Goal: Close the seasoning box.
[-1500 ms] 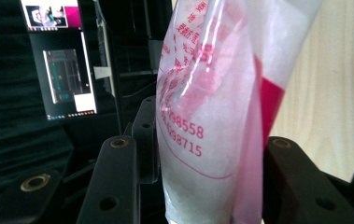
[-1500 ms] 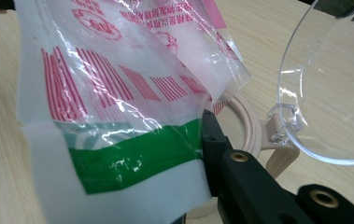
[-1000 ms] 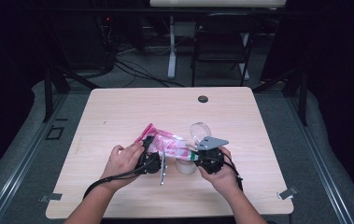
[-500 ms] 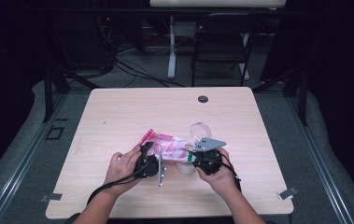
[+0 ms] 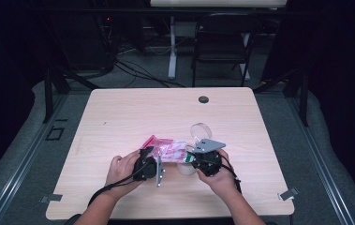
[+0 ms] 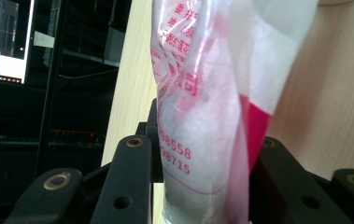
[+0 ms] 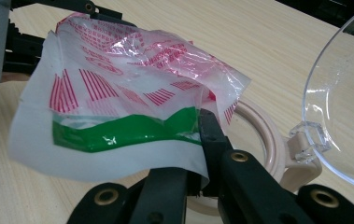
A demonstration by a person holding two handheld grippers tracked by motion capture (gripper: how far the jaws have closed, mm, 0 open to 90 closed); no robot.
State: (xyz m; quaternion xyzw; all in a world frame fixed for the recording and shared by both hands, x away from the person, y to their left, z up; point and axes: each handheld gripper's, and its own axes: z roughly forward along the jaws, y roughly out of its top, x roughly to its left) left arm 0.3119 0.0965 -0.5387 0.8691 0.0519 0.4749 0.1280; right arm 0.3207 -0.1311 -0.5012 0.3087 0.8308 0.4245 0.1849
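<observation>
Light wooden table; grey carpet; black chair behind; dark room.

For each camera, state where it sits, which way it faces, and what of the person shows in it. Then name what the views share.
High view: above the person's side, facing forward and down on the light wooden table; both forearms, left gripper and right gripper show.
Left gripper view: on the left gripper, looking along its black jaws, which have just been closing on the clear plastic bag with red print.
Right gripper view: on the right gripper, clamped on the bag's green-striped edge, beside a clear round lid.
Shared: the bag and table.
</observation>
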